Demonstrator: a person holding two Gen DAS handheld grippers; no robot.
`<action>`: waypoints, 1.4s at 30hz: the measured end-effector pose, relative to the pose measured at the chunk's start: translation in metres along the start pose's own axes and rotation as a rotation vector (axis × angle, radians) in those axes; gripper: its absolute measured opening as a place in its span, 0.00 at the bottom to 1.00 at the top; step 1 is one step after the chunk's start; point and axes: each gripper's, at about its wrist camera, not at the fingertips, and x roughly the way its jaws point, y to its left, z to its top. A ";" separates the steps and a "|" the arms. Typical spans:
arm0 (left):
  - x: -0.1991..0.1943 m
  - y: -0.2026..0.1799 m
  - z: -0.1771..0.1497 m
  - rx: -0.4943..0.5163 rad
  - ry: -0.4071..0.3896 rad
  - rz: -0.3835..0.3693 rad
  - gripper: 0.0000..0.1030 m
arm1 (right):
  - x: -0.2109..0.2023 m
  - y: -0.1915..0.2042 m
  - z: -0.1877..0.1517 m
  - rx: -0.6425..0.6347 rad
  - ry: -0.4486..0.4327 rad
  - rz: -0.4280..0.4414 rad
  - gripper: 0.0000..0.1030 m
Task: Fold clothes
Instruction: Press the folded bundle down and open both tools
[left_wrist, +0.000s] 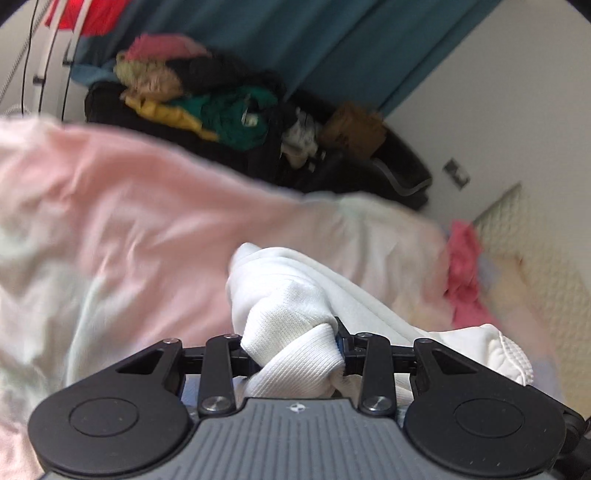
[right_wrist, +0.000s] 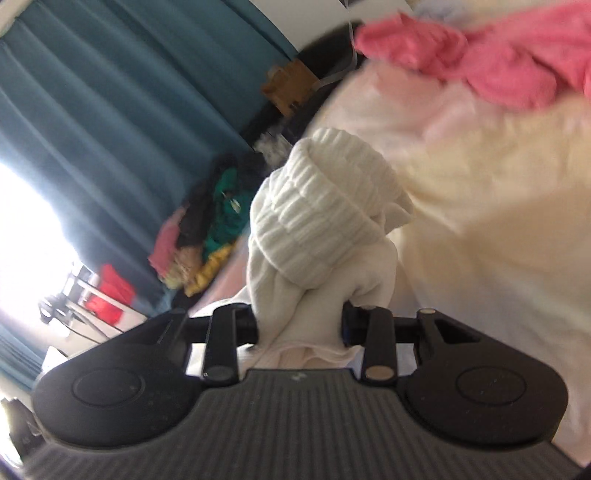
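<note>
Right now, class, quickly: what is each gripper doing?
Left gripper: closed on the white garment.
Right gripper: closed on a bunched white garment with a ribbed cuff.

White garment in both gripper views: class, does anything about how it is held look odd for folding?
Yes. The white garment is bunched into a wad in the left gripper, and its ribbed cuff is crumpled above the right gripper, not spread flat.

one white knit garment (left_wrist: 295, 306), bunched. one bright pink garment (left_wrist: 465, 269) on the bed. one pale pink sheet (left_wrist: 155, 206). one heap of mixed clothes (left_wrist: 192, 92), colours seen: pink, tan, yellow, green, black; piece count can't tell, blurred. one brown cardboard box (left_wrist: 354, 129). one teal curtain (left_wrist: 295, 33). one red item (left_wrist: 70, 14) top left.
</note>
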 end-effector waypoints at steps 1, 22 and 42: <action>0.007 0.011 -0.012 0.009 0.021 -0.001 0.36 | 0.003 -0.009 -0.011 0.003 0.015 -0.011 0.37; -0.130 -0.023 -0.100 0.350 -0.163 0.119 0.85 | -0.080 -0.030 -0.083 -0.243 -0.025 -0.122 0.56; -0.453 -0.129 -0.203 0.485 -0.515 0.089 1.00 | -0.341 0.094 -0.134 -0.504 -0.267 0.096 1.00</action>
